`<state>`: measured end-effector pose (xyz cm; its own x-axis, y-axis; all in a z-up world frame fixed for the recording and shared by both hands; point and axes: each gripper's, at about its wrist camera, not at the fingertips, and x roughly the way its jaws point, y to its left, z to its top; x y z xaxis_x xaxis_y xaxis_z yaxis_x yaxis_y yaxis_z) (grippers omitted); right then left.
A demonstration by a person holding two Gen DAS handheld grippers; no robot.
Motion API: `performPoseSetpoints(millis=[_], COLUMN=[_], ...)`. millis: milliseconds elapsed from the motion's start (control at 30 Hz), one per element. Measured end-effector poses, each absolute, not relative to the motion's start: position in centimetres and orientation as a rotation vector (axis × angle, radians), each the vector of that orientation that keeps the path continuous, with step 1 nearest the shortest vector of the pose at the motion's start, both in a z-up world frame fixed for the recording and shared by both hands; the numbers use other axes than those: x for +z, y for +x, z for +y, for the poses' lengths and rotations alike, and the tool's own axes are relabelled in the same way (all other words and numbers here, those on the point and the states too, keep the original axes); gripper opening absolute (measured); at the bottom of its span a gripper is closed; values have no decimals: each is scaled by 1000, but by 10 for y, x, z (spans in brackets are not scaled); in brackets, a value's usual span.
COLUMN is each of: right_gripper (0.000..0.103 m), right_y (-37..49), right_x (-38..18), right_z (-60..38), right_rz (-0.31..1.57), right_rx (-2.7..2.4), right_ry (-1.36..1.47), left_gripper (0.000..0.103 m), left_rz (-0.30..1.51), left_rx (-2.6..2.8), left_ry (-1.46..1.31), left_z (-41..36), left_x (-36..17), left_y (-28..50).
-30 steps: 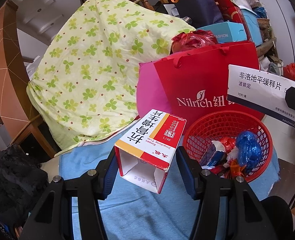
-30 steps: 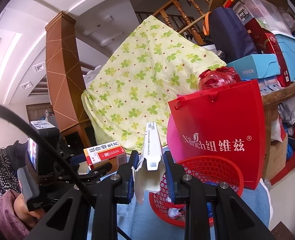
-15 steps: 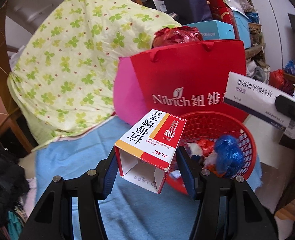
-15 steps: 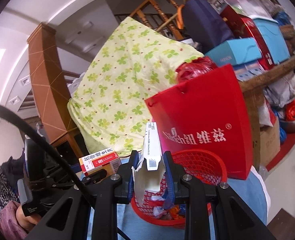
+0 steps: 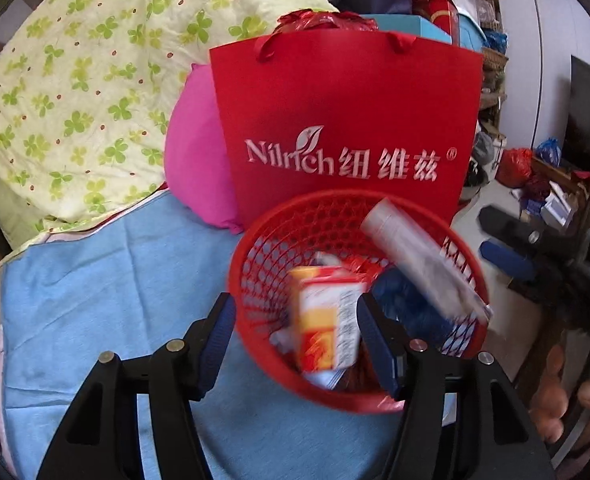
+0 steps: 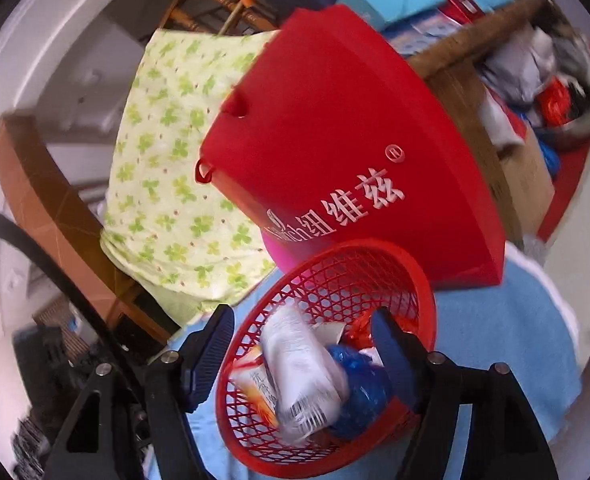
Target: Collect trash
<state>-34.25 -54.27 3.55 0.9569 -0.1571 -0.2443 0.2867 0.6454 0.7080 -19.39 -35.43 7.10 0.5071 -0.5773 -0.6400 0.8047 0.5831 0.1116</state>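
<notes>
The red paper bag (image 5: 347,120) standing just behind the red mesh basket (image 5: 279,240) bears white lettering: "Nilrich", a leaf drawn over the "i", then the Chinese characters "纽维兹" and a ® mark. From the right wrist camera the same bag (image 6: 335,140) shows "纽维兹 ®" clearly, its Latin word partly cut off by the basket (image 6: 419,292) rim. Print on the boxes inside the basket is too blurred to read.
</notes>
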Motion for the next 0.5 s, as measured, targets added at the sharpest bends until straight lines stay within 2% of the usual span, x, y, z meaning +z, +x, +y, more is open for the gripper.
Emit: performPoseSetpoints(millis=[100,233,500], right_gripper=[74,74,74], right_y=[-349,-356,-360], right_x=[37,49,86], right_z=[-536,-523,-487], right_rz=[157,162,164], right_rx=[-272,-261,-215], right_ry=[789,736,647], left_gripper=[66,78,80], left_rz=[588,563,499], left_rx=[-843,-799,-684], left_ry=[430,404,409], left_z=[-338,-311,-268], left_x=[73,87,117], left_y=[-197,-198,-206])
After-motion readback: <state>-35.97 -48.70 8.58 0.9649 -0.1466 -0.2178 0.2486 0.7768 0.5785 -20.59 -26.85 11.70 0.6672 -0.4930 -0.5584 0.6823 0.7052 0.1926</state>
